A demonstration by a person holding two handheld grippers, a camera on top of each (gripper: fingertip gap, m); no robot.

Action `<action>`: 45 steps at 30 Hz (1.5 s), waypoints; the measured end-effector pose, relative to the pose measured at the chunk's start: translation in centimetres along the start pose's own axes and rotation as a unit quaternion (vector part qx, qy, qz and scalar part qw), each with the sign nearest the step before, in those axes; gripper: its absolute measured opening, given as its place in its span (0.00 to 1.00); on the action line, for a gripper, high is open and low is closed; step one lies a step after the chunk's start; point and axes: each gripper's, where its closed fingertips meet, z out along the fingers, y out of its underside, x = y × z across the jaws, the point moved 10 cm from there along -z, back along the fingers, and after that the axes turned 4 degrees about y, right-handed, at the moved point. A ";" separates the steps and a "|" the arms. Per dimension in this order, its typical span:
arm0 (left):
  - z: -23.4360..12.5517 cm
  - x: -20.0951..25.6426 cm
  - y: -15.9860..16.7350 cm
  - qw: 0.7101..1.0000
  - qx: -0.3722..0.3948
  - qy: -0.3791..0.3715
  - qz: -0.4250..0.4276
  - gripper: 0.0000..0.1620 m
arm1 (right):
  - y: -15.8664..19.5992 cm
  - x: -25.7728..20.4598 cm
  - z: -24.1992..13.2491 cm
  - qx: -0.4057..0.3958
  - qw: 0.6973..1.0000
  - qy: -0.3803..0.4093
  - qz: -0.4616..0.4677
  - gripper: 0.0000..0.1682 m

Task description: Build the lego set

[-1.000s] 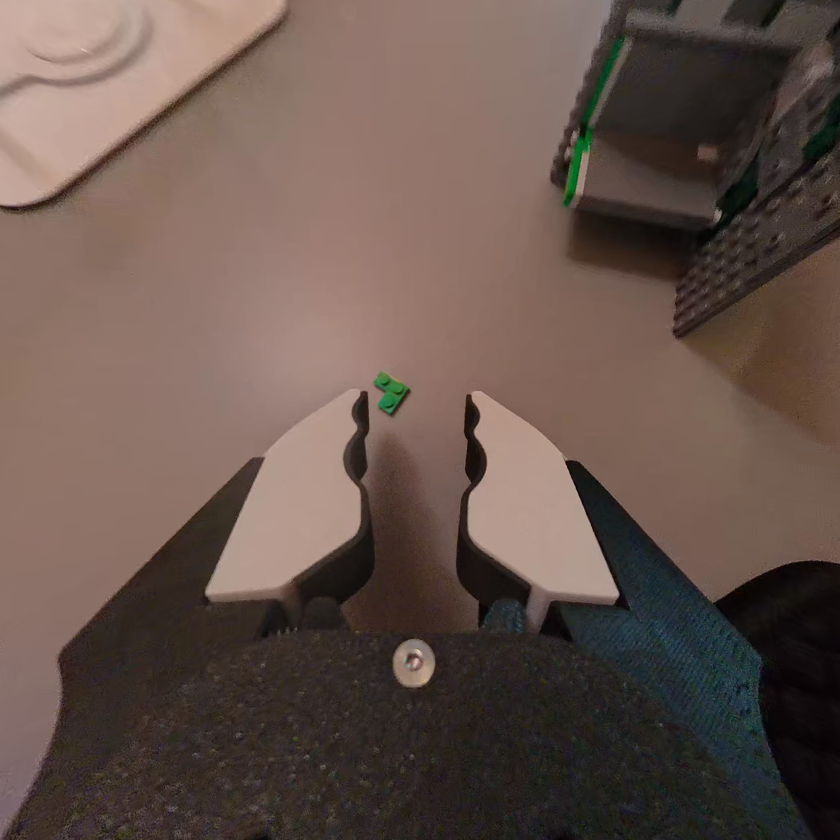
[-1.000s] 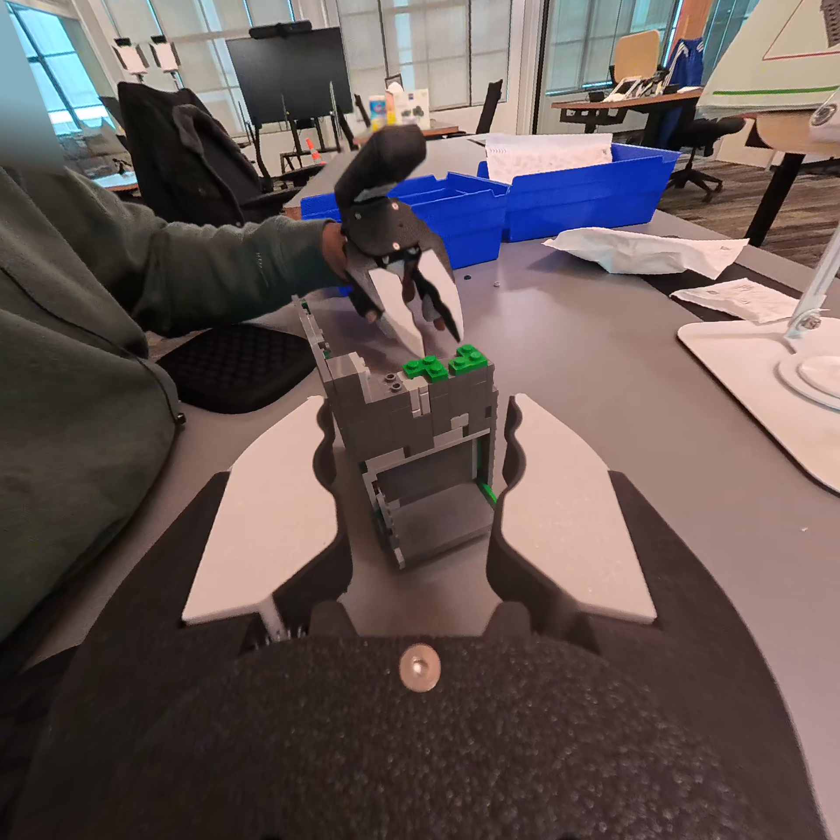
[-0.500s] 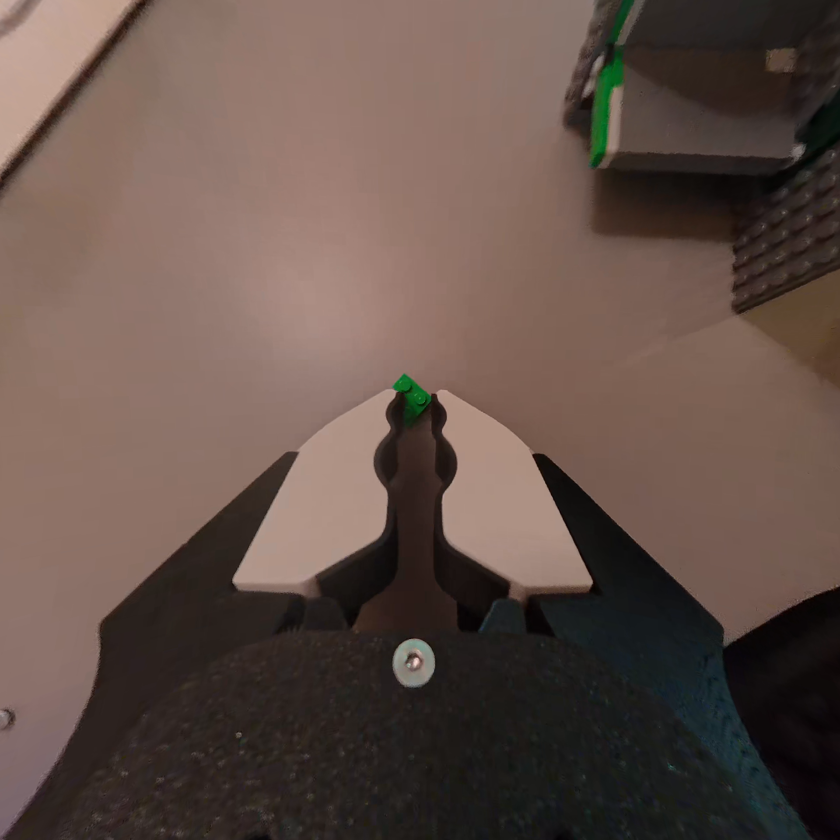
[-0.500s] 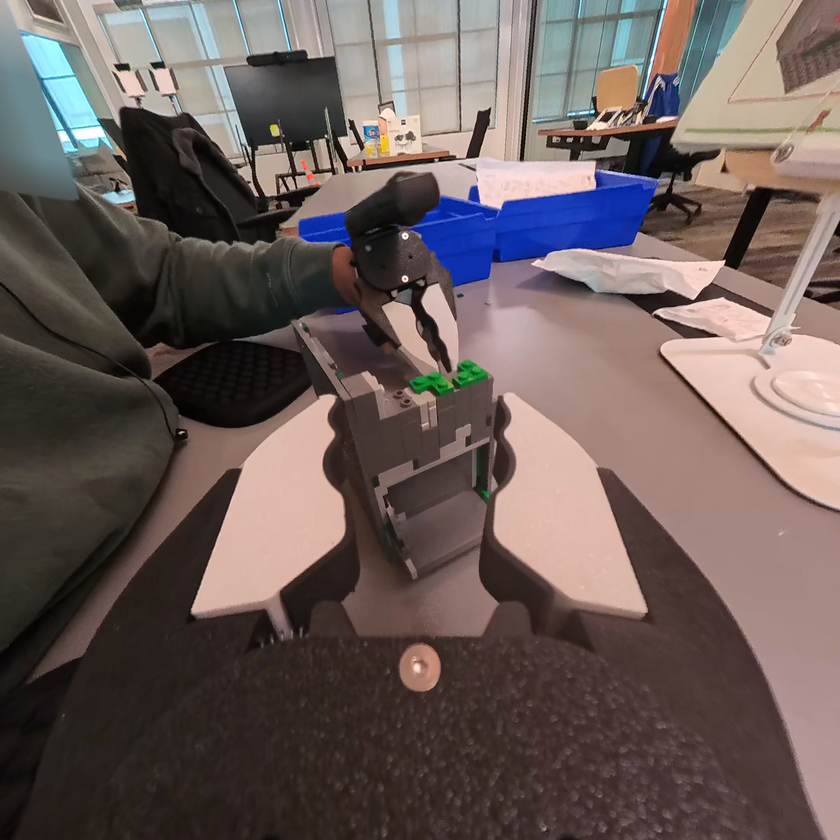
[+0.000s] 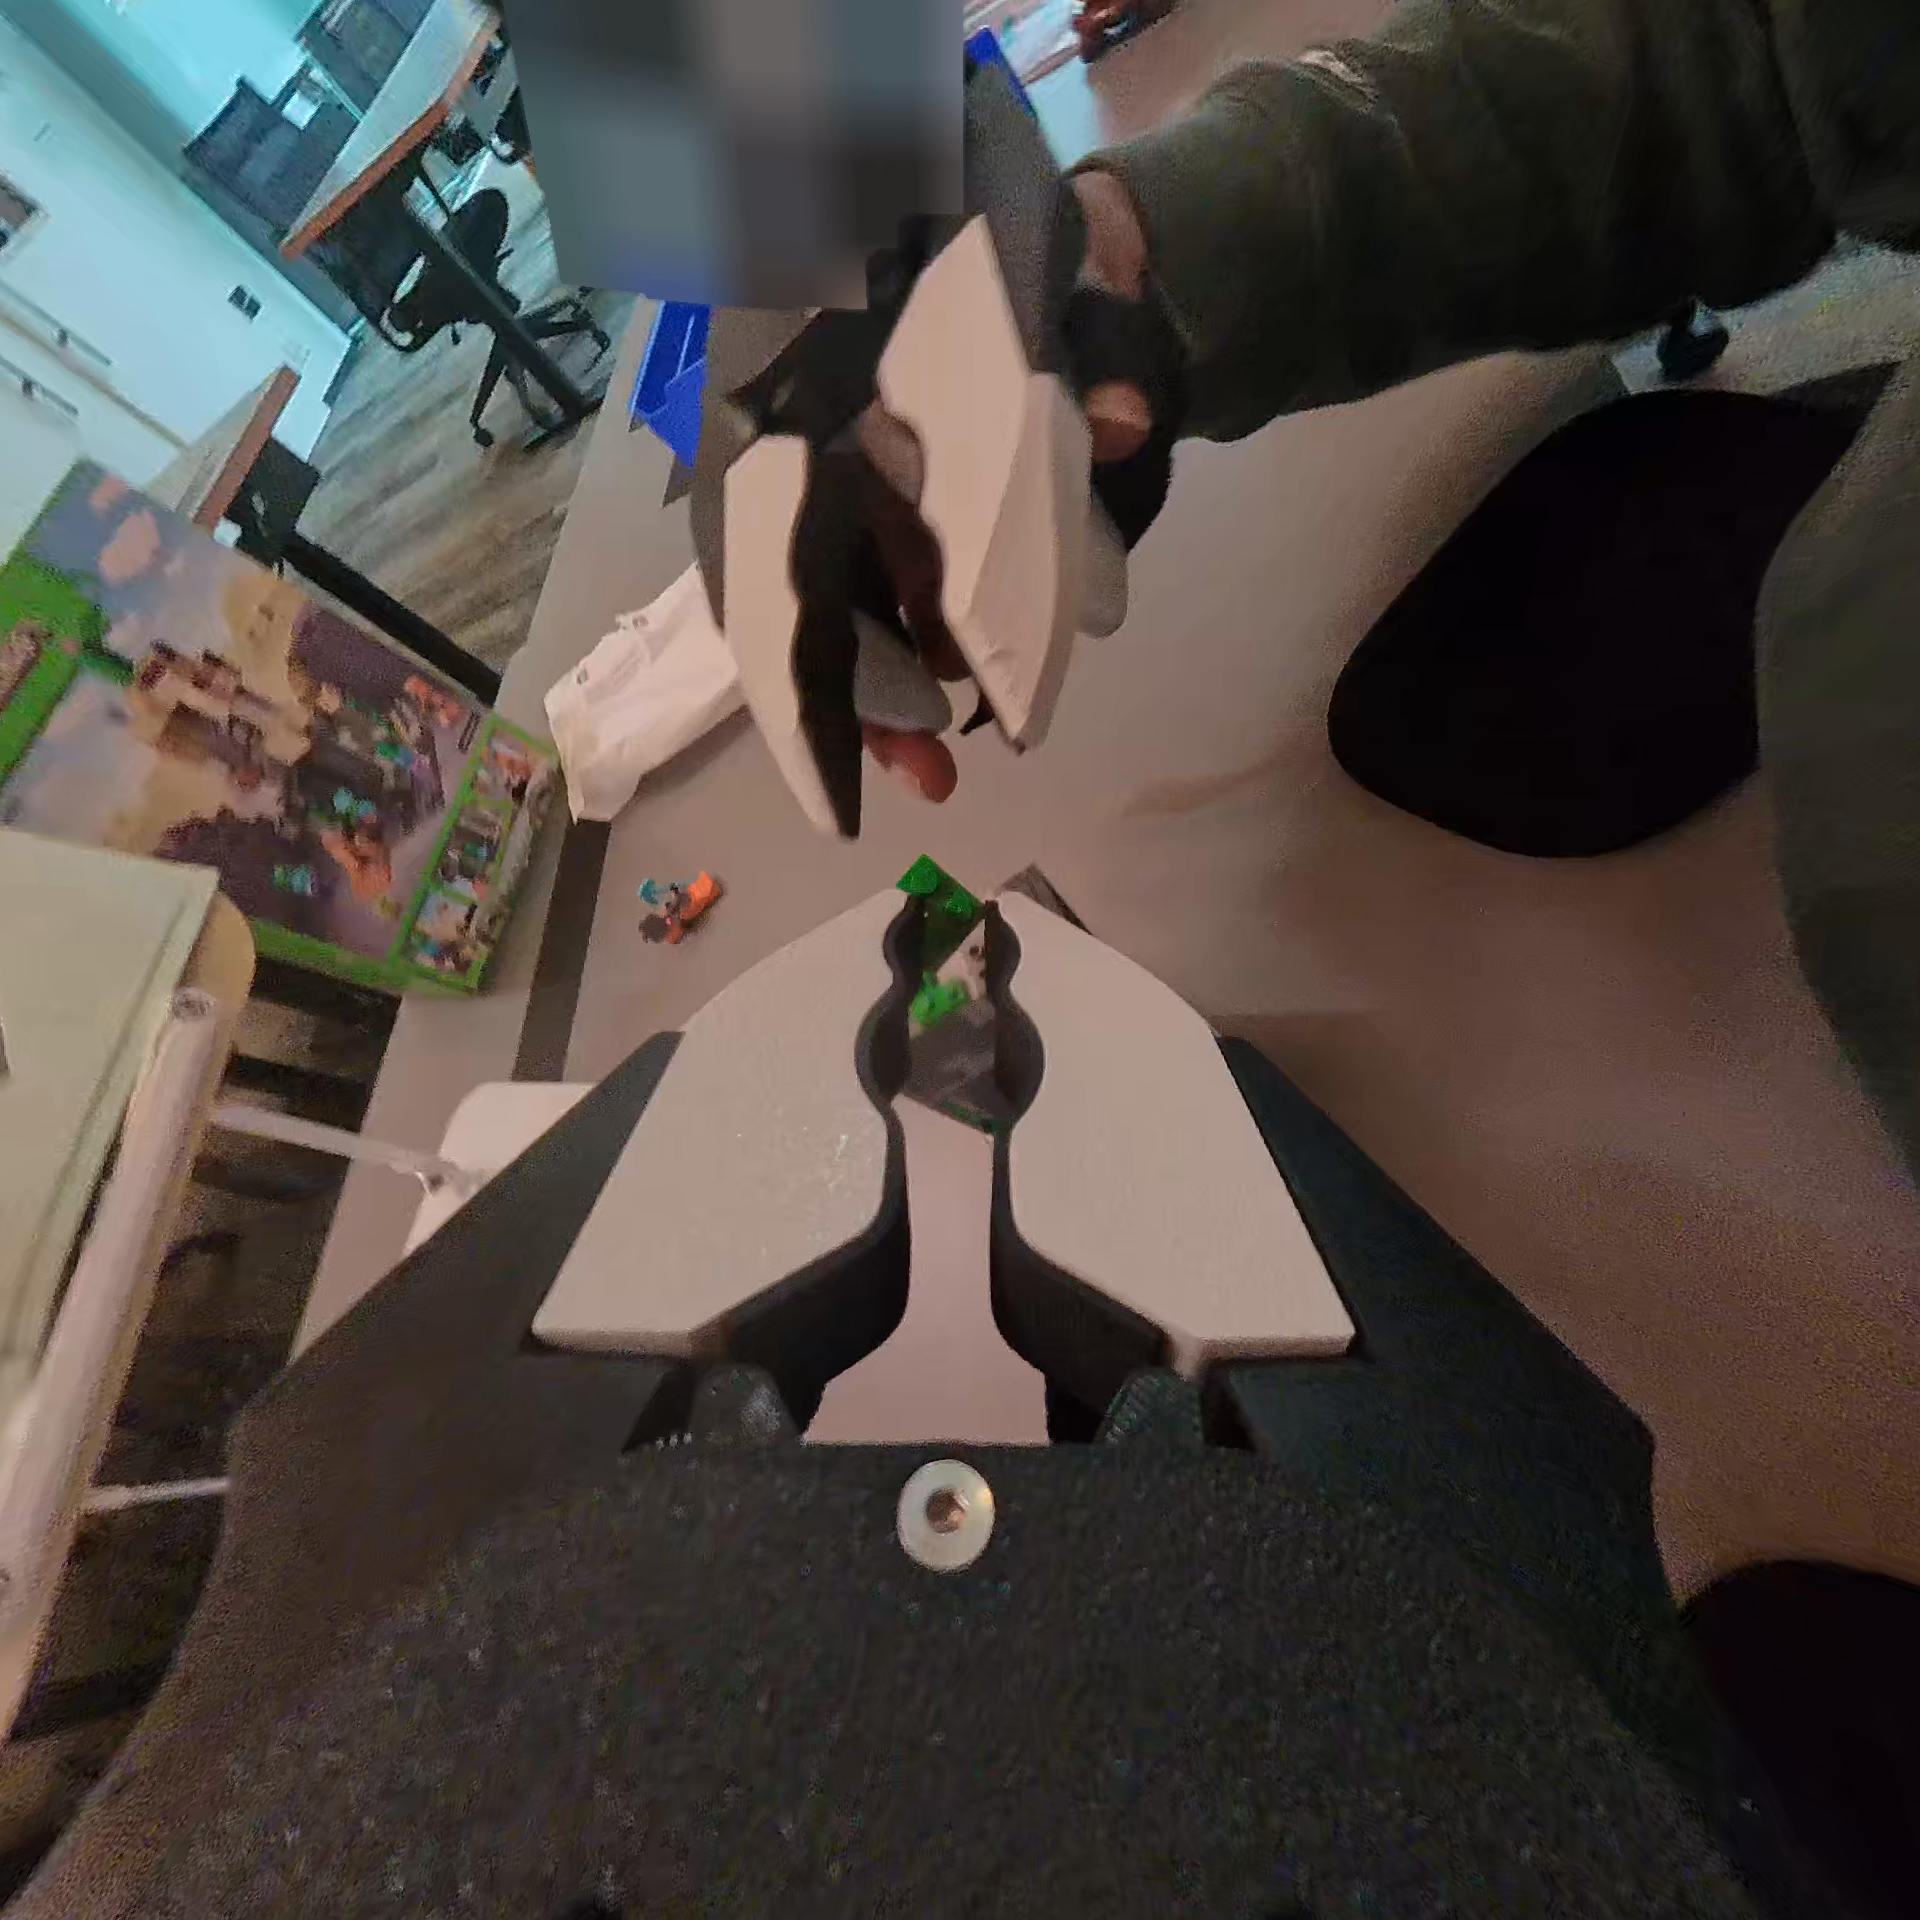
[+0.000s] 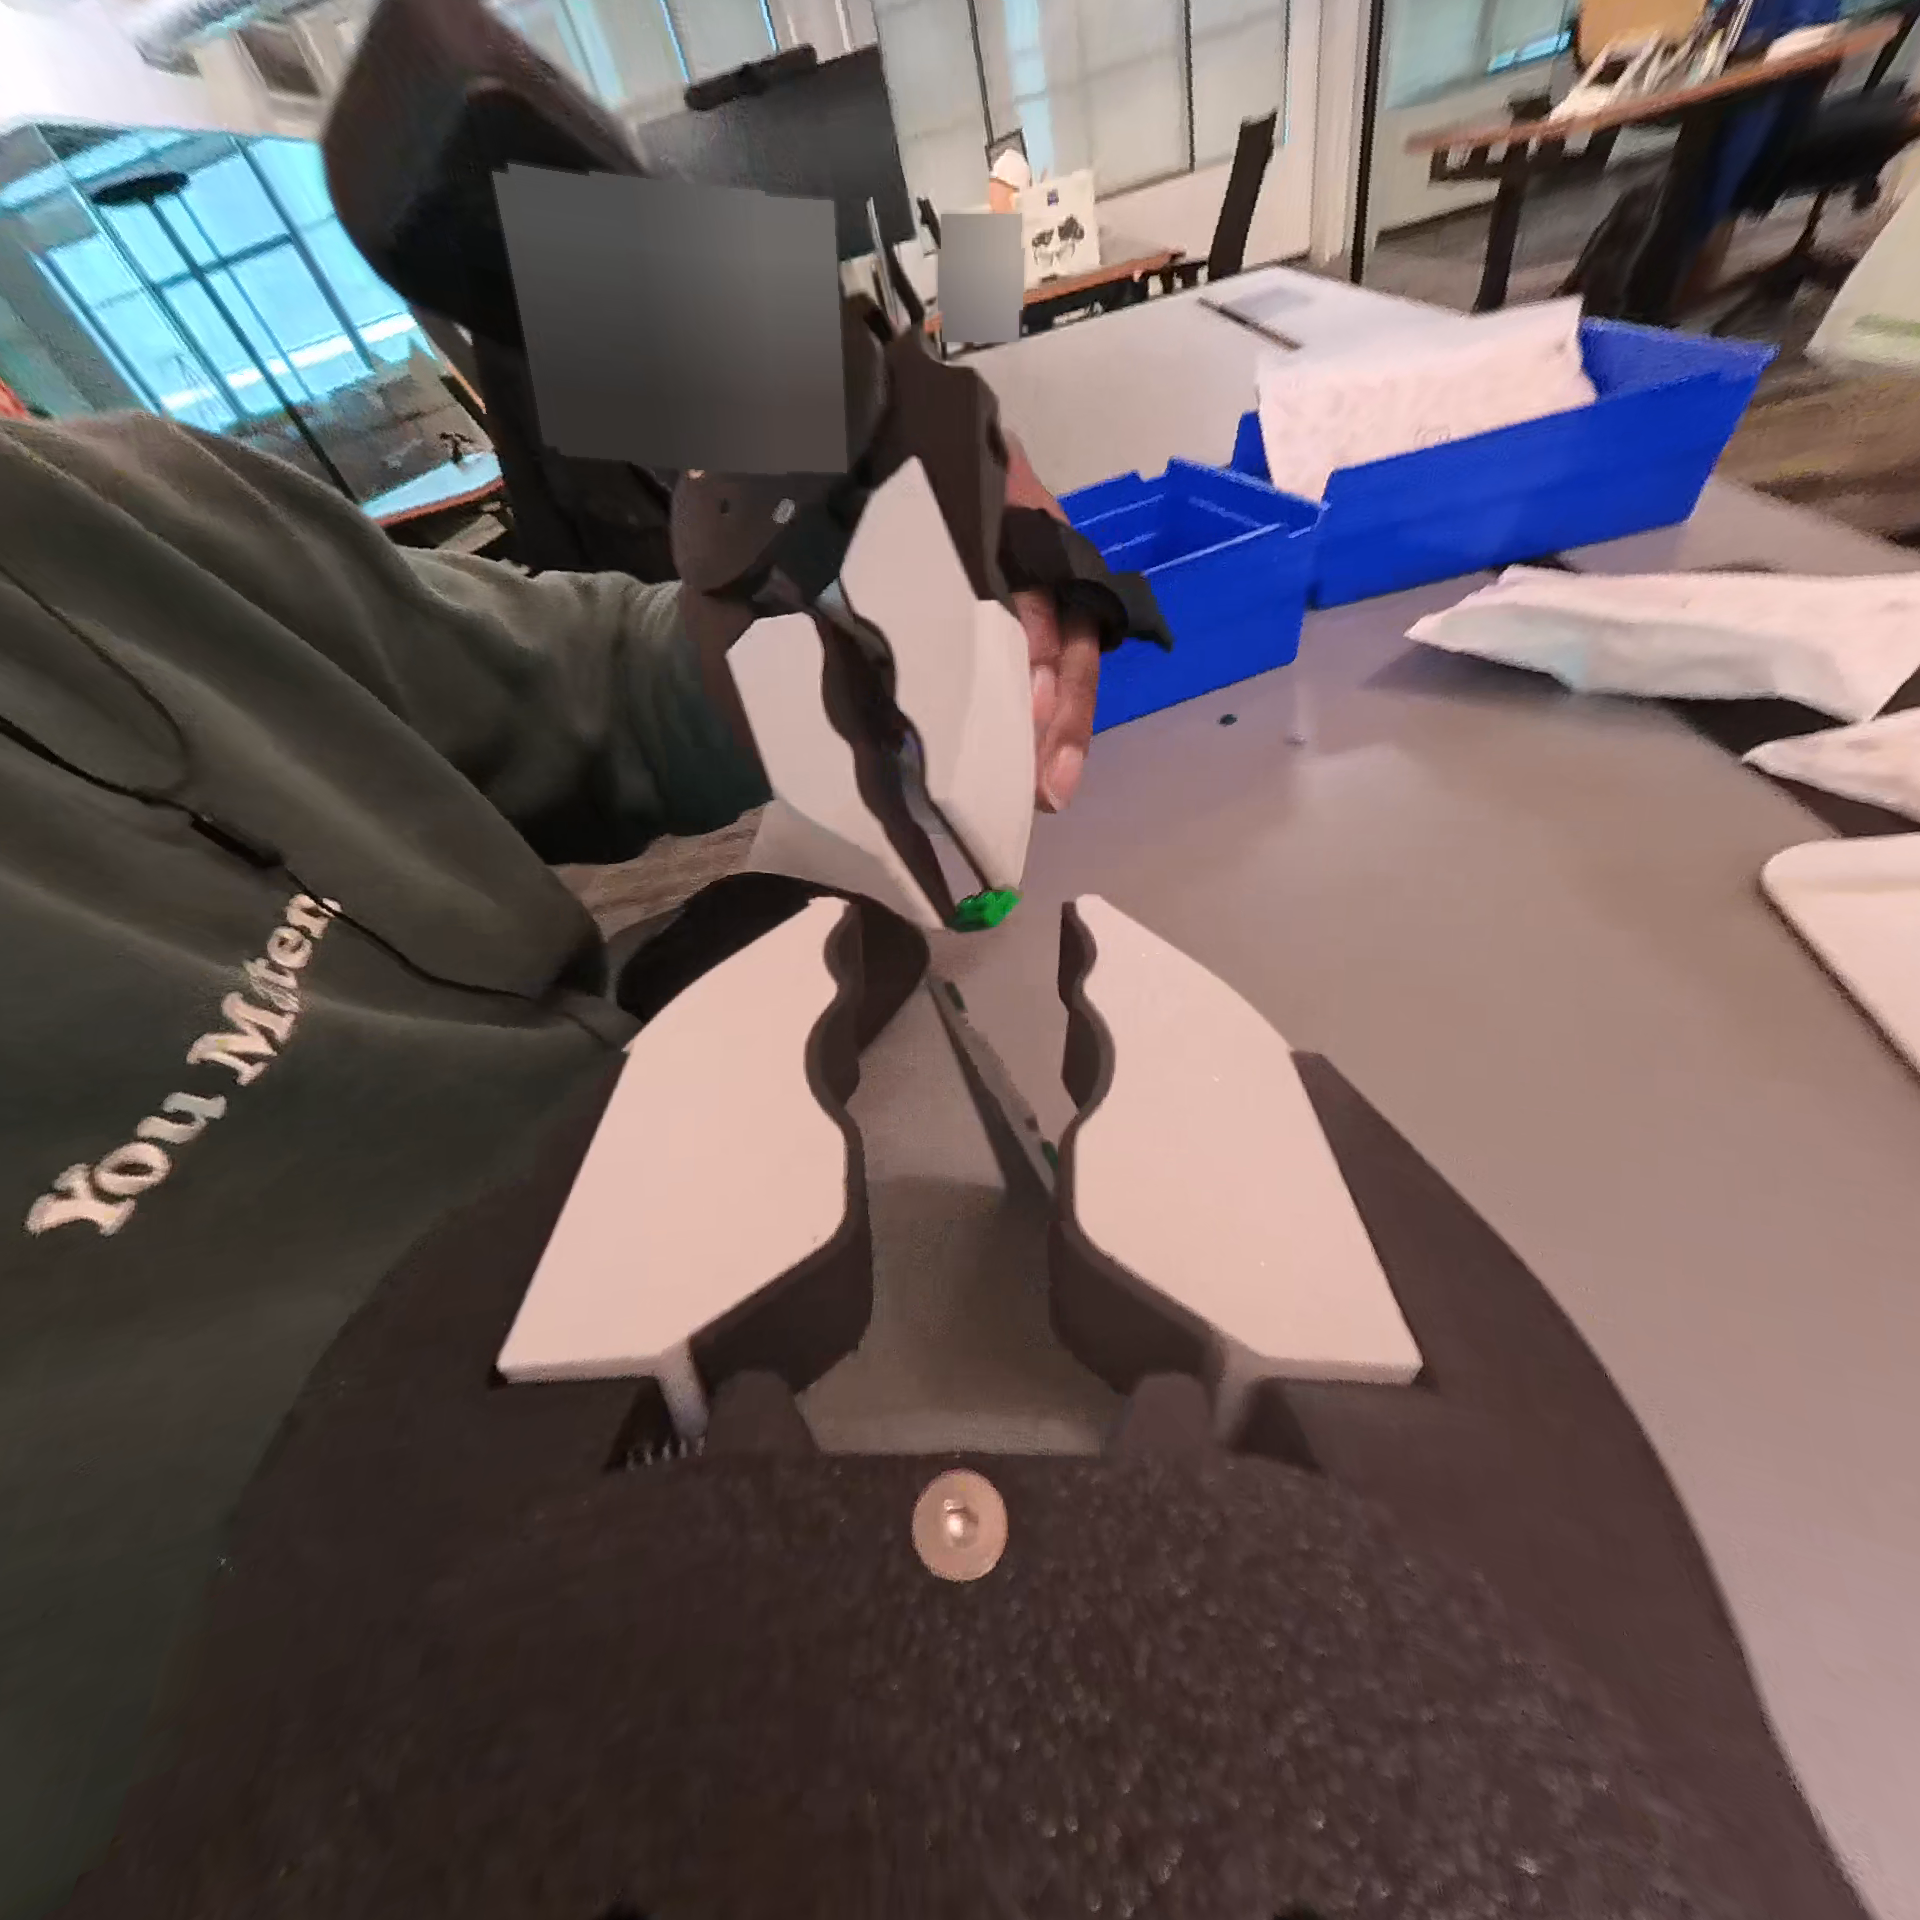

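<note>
1. Left wrist view: left gripper (image 5: 951, 909) is pinching a small green plate (image 5: 932, 896) at its tips, fingers nearly together. Light, stiff, slippery pc; edge grip w/ tips suits it.
2. Right wrist view: right gripper (image 6: 992, 935) is hanging partly open, nothing clearly held; a thin grey build part (image 6: 992, 1091) is lying btwn its fingers, green plate just beyond them.

A grey tabletop (image 6: 1455, 883) is spread beyond the right gripper's fingers, with blue bins (image 6: 1507, 488) set ahead to their right. Further back, large windows (image 6: 208, 291), a dark screen (image 6: 790, 135) and wooden desks (image 6: 1662, 94) are seen.
</note>
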 end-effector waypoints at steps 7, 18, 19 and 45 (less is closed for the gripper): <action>1.1 0.4 -1.7 0.999 0.001 0.017 0.048 0.07 | 0.4 -0.4 -0.5 -0.024 0.997 -0.009 0.069 0.11; 0.6 0.3 -0.9 0.998 0.059 -0.034 -0.012 0.11 | 1.5 -0.8 -1.0 0.081 0.993 0.032 0.077 0.04; 0.5 0.3 -0.6 0.995 0.081 -0.033 -0.044 0.12 | 1.6 -0.9 -1.1 0.100 0.992 0.041 0.066 0.04; 0.6 -1.0 -0.6 0.955 0.108 0.156 -0.228 0.03 | -0.6 -3.5 -0.4 0.035 0.980 0.075 -0.182 0.09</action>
